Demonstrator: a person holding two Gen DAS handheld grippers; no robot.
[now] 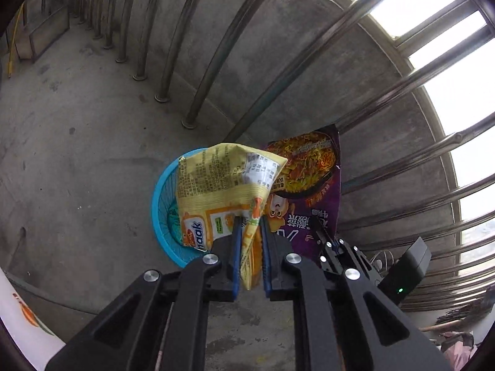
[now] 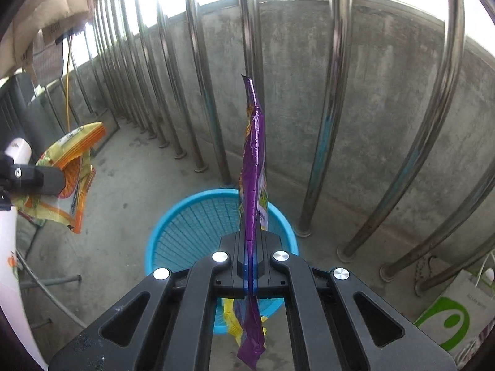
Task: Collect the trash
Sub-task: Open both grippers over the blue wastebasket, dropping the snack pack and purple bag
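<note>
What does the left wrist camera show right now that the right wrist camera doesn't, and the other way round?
Only the left wrist view shows the printed faces of both wrappers: the yellow wrapper and the purple wrapper. It also shows the right gripper. Only the right wrist view shows the white and green bag and the purple wrapper edge-on above the blue basket. Both show the basket, both wrappers and the railing bars.

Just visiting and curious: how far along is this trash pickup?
Done: both wrappers are picked up. In hand: the left gripper is shut on the yellow wrapper, the right gripper on the purple wrapper, both above the blue basket. Left: dropping them in. Something yellow may already lie inside.
</note>
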